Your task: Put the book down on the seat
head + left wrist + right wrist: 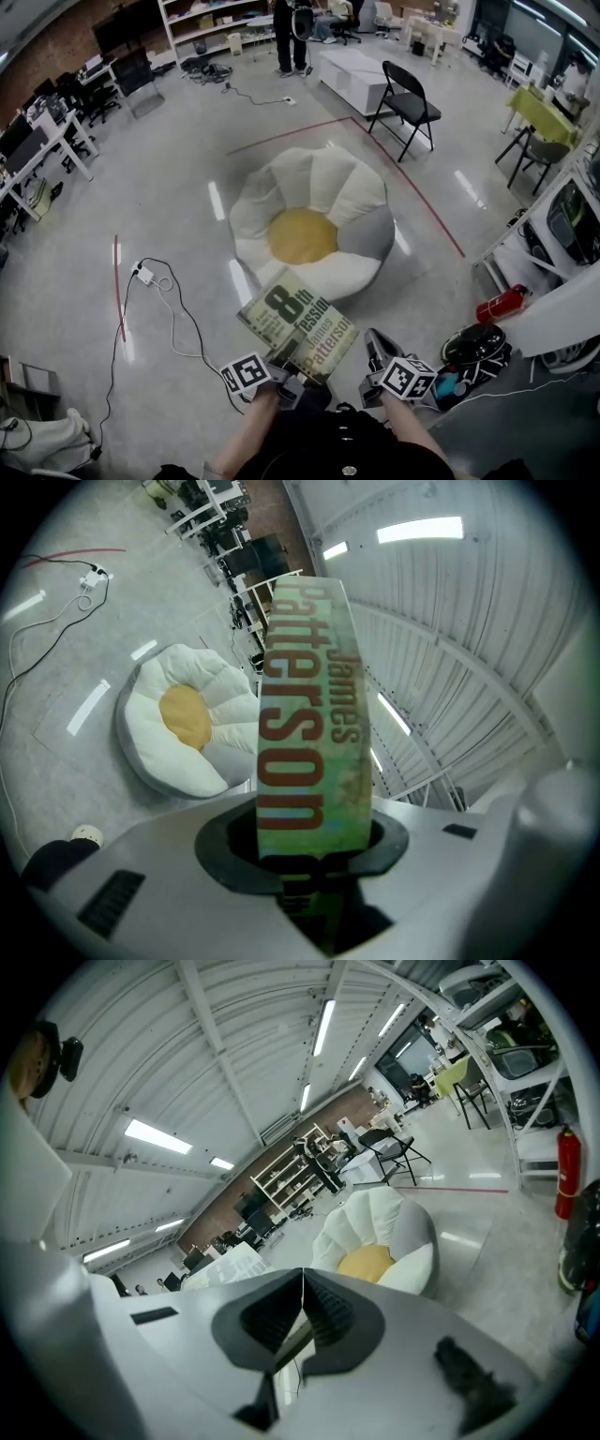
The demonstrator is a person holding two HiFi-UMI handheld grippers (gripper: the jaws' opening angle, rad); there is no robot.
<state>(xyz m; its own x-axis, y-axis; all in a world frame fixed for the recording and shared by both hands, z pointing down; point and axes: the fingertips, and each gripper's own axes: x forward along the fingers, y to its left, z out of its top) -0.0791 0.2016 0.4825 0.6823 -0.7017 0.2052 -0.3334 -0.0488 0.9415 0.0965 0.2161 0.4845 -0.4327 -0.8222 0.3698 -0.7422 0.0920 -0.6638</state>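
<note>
Head view, book [298,323] cover up, top upper-left

The glossy grey concrete floor [169,178] carries a round flower-shaped beanbag seat [323,202], white and grey petals around a yellow centre, resting at its middle. Taking the seat as the clock's centre, a black metal folding chair [409,105] stands at one o'clock, well apart. A thin red tape line [412,194] runs past from twelve to four o'clock. At eight o'clock lies a white plastic power strip [145,275], its thin dark cable [192,328] looping toward six, near a short red tape strip [118,291]. A red fire extinguisher [501,303] sits at four o'clock.
</note>
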